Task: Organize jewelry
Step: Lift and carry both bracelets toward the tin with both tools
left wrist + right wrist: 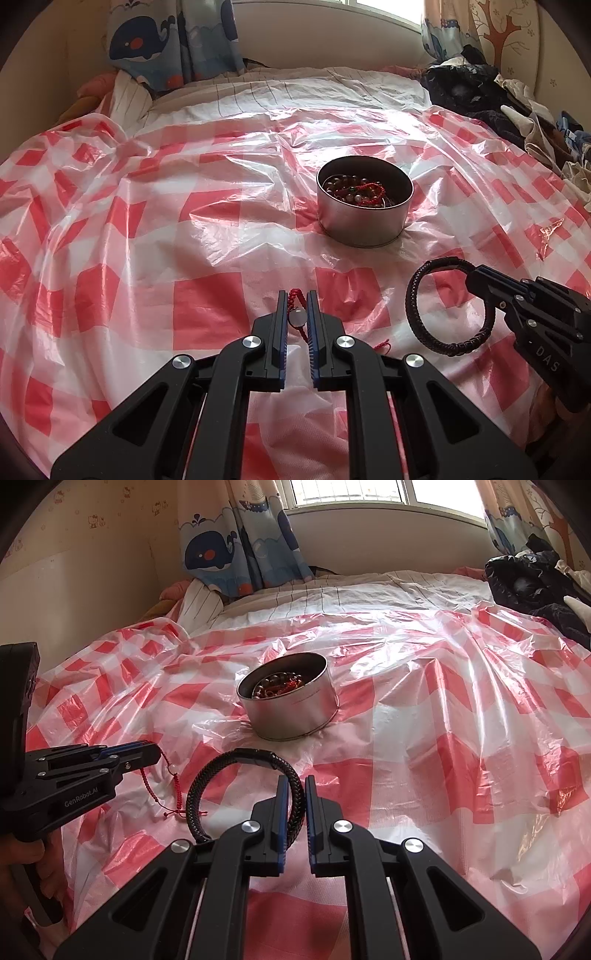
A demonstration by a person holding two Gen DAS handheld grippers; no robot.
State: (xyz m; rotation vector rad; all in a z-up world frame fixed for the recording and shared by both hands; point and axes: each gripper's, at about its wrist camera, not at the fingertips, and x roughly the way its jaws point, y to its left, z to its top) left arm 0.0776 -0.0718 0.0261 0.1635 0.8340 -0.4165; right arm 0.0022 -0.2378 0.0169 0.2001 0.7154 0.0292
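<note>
A round metal tin [364,218] [291,710] with beaded bracelets inside stands on the red-and-white checked plastic sheet [207,258]. My left gripper [297,295] is shut on a red cord bracelet [297,314] with a pale bead; in the right wrist view the same left gripper [157,755] holds the red cord bracelet [173,779] dangling to the sheet. My right gripper [295,781] is shut on a black braided leather bracelet [229,771]; the left wrist view shows that right gripper [471,275] holding the black bracelet [417,295] as an upright ring, in front of the tin.
The sheet [443,738] covers a bed with striped bedding [295,88] behind. Dark clothes [472,96] are piled at the far right. Whale-print curtains [240,542] hang by the window. A hand [26,856] grips the left tool's handle.
</note>
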